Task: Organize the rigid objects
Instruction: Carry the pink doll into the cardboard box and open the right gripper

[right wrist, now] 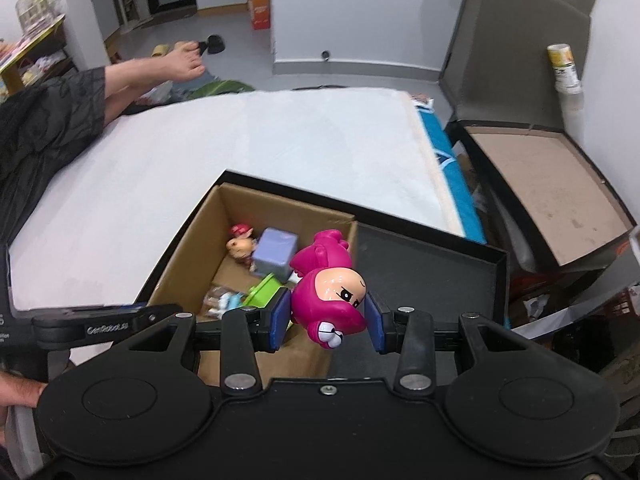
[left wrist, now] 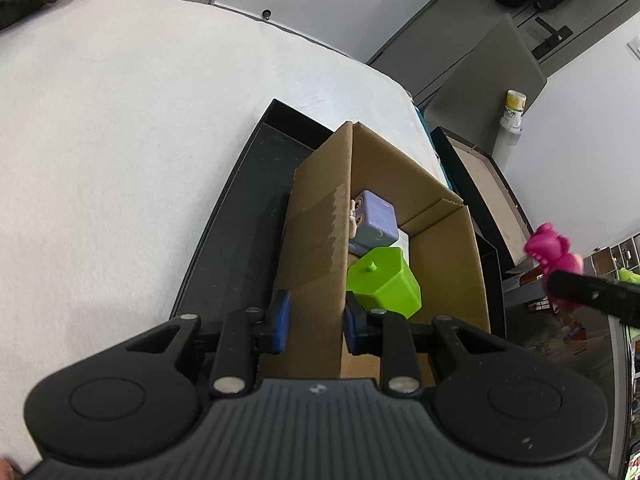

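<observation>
My right gripper (right wrist: 327, 320) is shut on a magenta toy figure (right wrist: 330, 296), held by its head above the near right corner of the cardboard box (right wrist: 184, 256). From the left wrist view the same figure (left wrist: 550, 250) hangs at the far right. My left gripper (left wrist: 316, 322) is shut on the box's near left wall (left wrist: 316, 248), one blue pad on each side. Inside the box lie a lilac cube (left wrist: 374, 222), a green lidded container (left wrist: 384, 278), a small red-capped figure (right wrist: 242, 242) and a small pale toy (right wrist: 224, 300).
The cardboard box sits in a shallow black tray (right wrist: 432, 272) on a white mat (right wrist: 240, 144). Beyond the mat's right edge stands an open dark carton (right wrist: 552, 192) with a white bottle (right wrist: 564, 68) behind it. A person's bare legs and foot (right wrist: 176, 64) lie at the mat's far left.
</observation>
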